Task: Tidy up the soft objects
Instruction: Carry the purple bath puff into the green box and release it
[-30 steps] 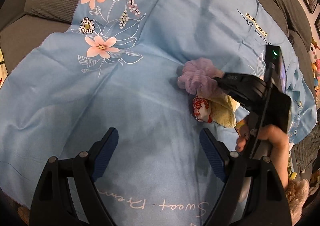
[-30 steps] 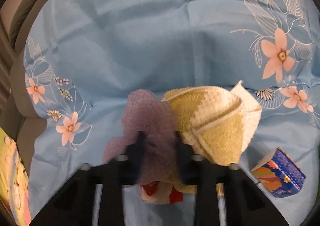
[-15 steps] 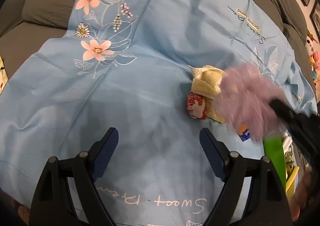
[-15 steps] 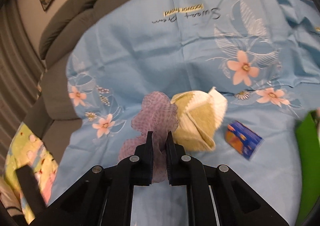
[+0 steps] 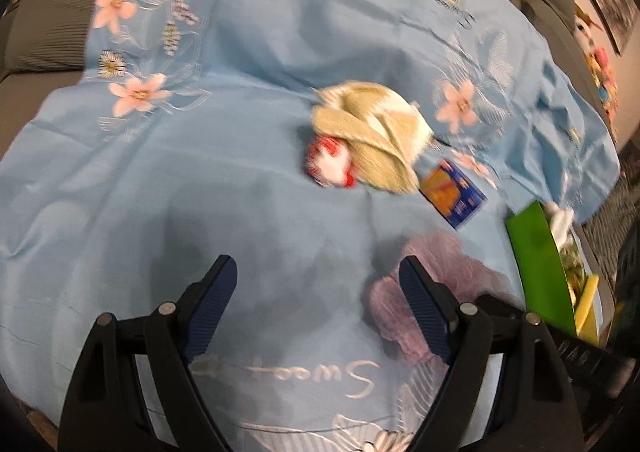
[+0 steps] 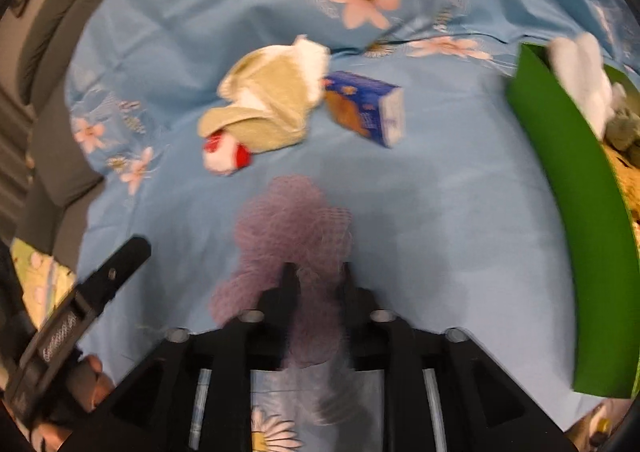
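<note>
Partly done, as judged: a white soft item and other soft things are already seen in the green bin, while the purple mesh scrunchie, the yellow-white cloth, the red-white plush and the blue box are left on the blue sheet. The scrunchie is seen between the right gripper jaws, which have just been opening, grip apparently released; it lies short of the bin, long axis roughly along the jaws, pointing away from the camera. Left gripper jaws are held wide, nothing between them
</note>
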Tool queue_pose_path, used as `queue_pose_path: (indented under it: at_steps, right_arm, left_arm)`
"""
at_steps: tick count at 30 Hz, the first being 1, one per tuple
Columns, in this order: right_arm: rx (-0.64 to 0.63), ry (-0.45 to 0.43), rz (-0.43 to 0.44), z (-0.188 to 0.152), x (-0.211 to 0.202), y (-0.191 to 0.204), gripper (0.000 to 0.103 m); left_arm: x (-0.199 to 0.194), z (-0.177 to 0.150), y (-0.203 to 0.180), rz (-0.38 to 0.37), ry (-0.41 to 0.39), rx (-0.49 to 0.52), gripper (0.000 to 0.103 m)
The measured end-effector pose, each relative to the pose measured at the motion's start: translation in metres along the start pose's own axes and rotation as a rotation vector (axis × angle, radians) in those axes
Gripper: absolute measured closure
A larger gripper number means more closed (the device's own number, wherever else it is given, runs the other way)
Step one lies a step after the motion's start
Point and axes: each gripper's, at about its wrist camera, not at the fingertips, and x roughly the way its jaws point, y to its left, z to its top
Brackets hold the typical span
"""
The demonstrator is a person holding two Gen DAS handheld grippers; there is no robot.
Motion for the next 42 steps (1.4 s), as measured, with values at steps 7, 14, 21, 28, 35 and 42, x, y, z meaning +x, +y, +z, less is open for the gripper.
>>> queue_pose_path:
  at_steps: [7,14,21,28,35,42]
  right_arm:
    - [0.04,-0.088,0.036,0.011,-0.016,-0.023,0.027]
    - [0.113,0.006,0.141,0.013,0.015,-0.039,0.027]
    - [0.123,0.087,0.216,0.01,0.043,-0.037,0.057]
    - [0.123,0.026,0.269,0.005,0.02,-0.047,0.068]
    - [0.161,-0.169,0.273,0.008,-0.053,-0.085,0.068]
    - [0.225,-0.321,0.172,0.01,-0.109,-0.142,0.068]
  left_arm:
    - [0.021,-0.019,-0.032,-0.111,0.088,0.072,0.021]
    - [0.05,-0.04,-0.058,-0.211,0.211,0.108,0.055]
    - [0.06,-0.047,-0.067,-0.293,0.231,0.113,0.08]
    - [0.045,-0.047,-0.092,-0.361,0.192,0.168,0.082]
    - [0.009,-0.039,-0.148,-0.478,0.082,0.268,0.082]
    - [0.002,-0.044,-0.228,-0.574,0.069,0.4,0.082]
